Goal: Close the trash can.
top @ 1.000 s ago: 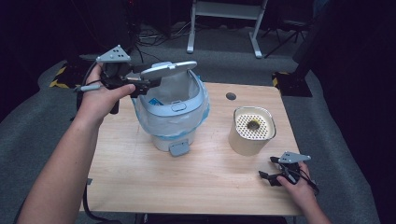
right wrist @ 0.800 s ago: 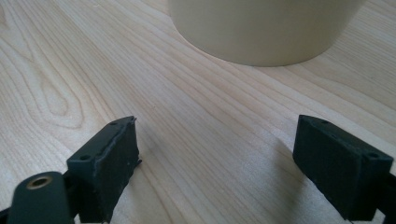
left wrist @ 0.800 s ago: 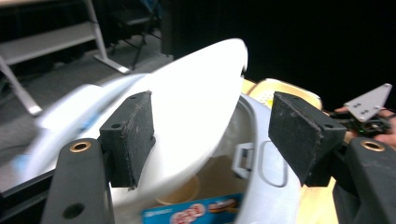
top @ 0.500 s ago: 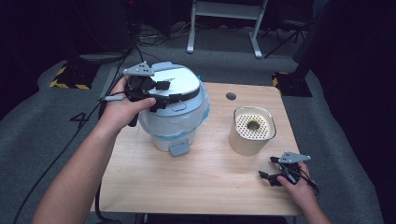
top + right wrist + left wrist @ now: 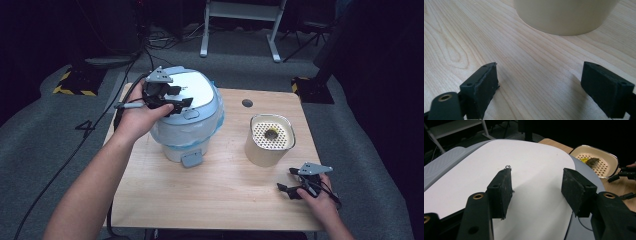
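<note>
Left hand-held gripper (image 5: 172, 97) gapes wide over the cooker lid (image 5: 197, 90), hiding its hinge; right hand-held gripper (image 5: 295, 181) rests wide on the worktop (image 5: 225, 190); no readable labels.

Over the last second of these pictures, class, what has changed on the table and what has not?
The rice cooker's lid, standing open a second ago, has been swung down shut by the left gripper, which now rests open on top of it. The right gripper stayed open on the table, and the cream pot has not moved.

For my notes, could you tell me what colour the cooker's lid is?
White lid, grey-blue rim; left gripper view.
</note>
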Motion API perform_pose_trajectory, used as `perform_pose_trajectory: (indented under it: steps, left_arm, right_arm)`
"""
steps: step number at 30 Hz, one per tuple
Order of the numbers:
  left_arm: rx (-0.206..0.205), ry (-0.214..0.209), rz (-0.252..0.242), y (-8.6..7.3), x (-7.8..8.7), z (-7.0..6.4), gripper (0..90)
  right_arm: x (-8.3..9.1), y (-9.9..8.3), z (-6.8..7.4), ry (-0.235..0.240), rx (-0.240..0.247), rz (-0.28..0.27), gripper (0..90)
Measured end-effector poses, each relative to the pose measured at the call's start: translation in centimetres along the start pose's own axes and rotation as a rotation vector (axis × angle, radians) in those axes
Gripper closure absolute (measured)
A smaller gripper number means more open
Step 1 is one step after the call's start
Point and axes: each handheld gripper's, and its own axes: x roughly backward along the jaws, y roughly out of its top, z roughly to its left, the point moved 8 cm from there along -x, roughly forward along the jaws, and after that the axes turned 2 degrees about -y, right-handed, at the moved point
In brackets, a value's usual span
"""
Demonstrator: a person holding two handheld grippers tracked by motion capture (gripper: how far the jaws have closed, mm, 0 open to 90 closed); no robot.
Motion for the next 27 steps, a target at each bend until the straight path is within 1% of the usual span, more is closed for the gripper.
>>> perform_pose_trajectory:
  steps: [1,2,3,4,7,9,10,11,12,14,15,16,18,19,20,21,22,23,24,25,26,27]
  left_arm:
    - [0.000,0.000,0.000,0.0,0.0,0.0,42.3]
    - [-0.007,-0.002,-0.015,0.0,-0.2,-0.1,42.4]
    - [-0.007,-0.002,-0.015,0.0,-0.2,-0.1,42.5]
    - [-0.012,-0.001,-0.031,-0.1,-0.3,-0.1,42.6]
    - [-0.019,0.008,-0.041,-0.1,-0.4,-0.1,43.3]
    - [-0.016,0.008,-0.049,-0.2,-0.4,-0.1,43.6]
    - [-0.009,0.021,-0.060,-0.2,-0.4,-0.2,43.6]
    - [-0.009,0.021,-0.060,-0.2,-0.4,-0.2,43.9]
    - [-0.027,0.055,-0.042,-0.5,-0.5,-0.2,48.5]
    - [-0.025,0.060,-0.046,-0.5,-0.5,-0.3,48.5]
    - [-0.026,0.059,-0.049,-0.5,-0.4,-0.3,48.4]
    - [-0.023,0.044,-0.057,-0.5,-0.4,-0.2,48.4]
    - [-0.020,0.045,-0.050,-0.6,-0.2,-0.1,48.6]
    - [-0.008,0.042,-0.043,-0.6,0.1,-0.2,45.5]
    - [0.011,0.004,-0.086,-0.3,0.8,-0.8,33.8]
    - [0.011,0.004,-0.086,-0.3,0.8,-0.8,33.2]
    - [0.010,-0.026,-0.116,-0.2,1.7,-1.6,32.3]
    - [0.010,-0.026,-0.116,-0.2,1.7,-1.6,30.9]
    - [-0.021,-0.014,-0.103,-0.5,2.5,-2.3,30.6]
    - [-0.021,-0.014,-0.103,-0.5,2.5,-2.3,30.6]
    - [-0.035,-0.024,-0.102,-0.8,3.2,-3.1,30.5]
    - [-0.035,-0.024,-0.102,-0.8,3.2,-3.1,30.4]
  right_arm:
    - [0.0,0.0,0.0,0.000,0.000,0.000,14.0]
    - [0.0,0.0,0.0,0.000,0.000,0.000,14.0]
    - [0.0,0.0,0.0,0.000,0.000,0.000,14.0]
    - [0.0,0.0,0.0,0.000,0.000,0.000,14.1]
    - [0.0,0.0,0.0,0.000,0.000,0.000,14.0]
    - [0.0,0.0,0.0,0.000,0.000,0.000,14.1]
    - [0.0,0.0,0.0,0.000,0.000,0.000,14.0]
    - [0.0,0.0,0.0,0.000,0.000,0.000,14.0]
    - [0.0,0.0,0.0,-0.001,0.000,0.000,14.0]
    - [0.0,0.0,0.0,0.000,0.000,0.000,14.0]
    - [0.0,0.0,0.0,-0.001,0.000,0.000,13.9]
    - [0.0,0.0,0.0,0.000,0.000,0.000,13.9]
    - [0.0,0.0,0.0,0.000,0.000,0.000,13.9]
    - [0.0,0.0,0.0,0.000,0.000,0.000,13.9]
    - [0.0,0.0,0.0,0.000,0.000,0.000,13.9]
    - [0.0,0.0,0.0,0.000,0.000,0.000,13.9]
    - [0.0,0.0,0.0,0.000,0.000,0.000,13.9]
    - [0.0,0.0,0.0,0.000,0.000,0.000,13.9]
    - [0.0,0.0,0.0,0.000,0.000,0.000,13.9]
    - [0.0,0.0,0.0,0.000,0.000,0.000,13.9]
    - [0.0,0.0,0.0,0.000,0.000,0.000,13.9]
    - [0.0,0.0,0.0,0.000,0.000,0.000,13.9]
